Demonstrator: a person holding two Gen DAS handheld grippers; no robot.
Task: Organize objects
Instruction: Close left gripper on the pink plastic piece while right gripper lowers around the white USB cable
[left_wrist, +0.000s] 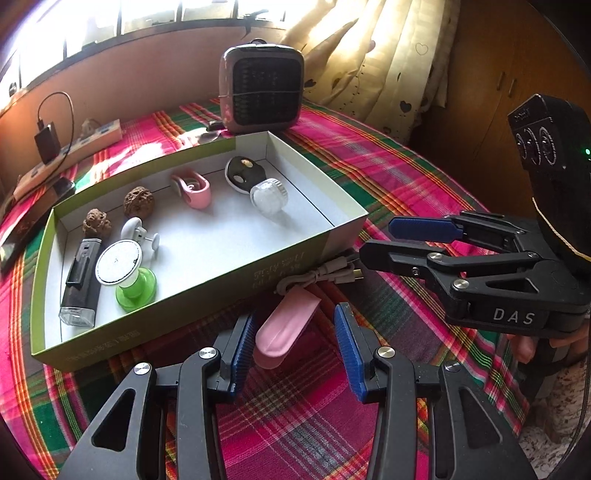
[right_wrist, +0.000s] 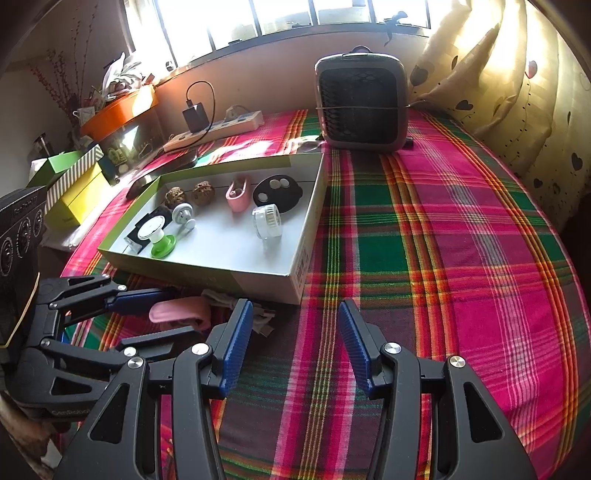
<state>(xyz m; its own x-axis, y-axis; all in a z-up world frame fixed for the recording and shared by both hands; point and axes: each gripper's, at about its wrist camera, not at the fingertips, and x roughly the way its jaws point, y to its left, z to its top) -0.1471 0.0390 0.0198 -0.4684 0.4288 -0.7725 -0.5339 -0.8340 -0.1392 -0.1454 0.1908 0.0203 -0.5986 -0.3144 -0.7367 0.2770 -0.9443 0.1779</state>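
Left gripper (left_wrist: 295, 347): jaws apart, straddling pink case (left_wrist: 286, 328) on plaid cloth (left_wrist: 406, 177), pads not yet touching it. Case lies just outside near wall of box (left_wrist: 347, 225), beside coiled cable (left_wrist: 321, 275). Right gripper (right_wrist: 295, 343): jaws apart, empty, hovering over bare cloth near box corner. Box already holds two walnuts, torch, pink clip and other small items.

Step, as judged: approach to grasp of case. Next move calls for closing on case, lifting clear of wall, placing in free floor space of box. Cable likely remains after.
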